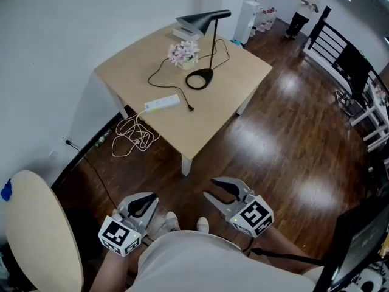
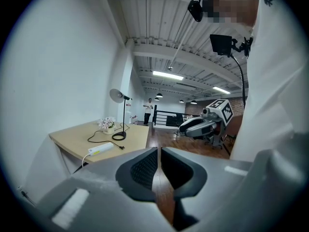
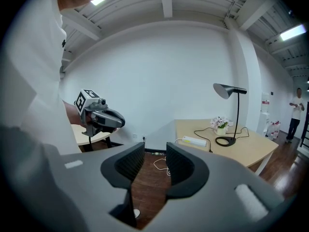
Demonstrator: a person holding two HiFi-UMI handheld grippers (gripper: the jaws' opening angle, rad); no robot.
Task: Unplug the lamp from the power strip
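A black desk lamp stands on the light wooden table far ahead of me; it also shows in the right gripper view. Its black cord loops across the top and ends in a plug lying just off the end of the white power strip, which the left gripper view also catches. Both grippers hang low near my body, well short of the table. My left gripper is shut and holds nothing. My right gripper is open and holds nothing.
A small pot of flowers sits beside the lamp base. A white cable lies coiled on the dark wood floor under the table's near-left edge. A round beige seat is at my left. A person stands far off by a black railing.
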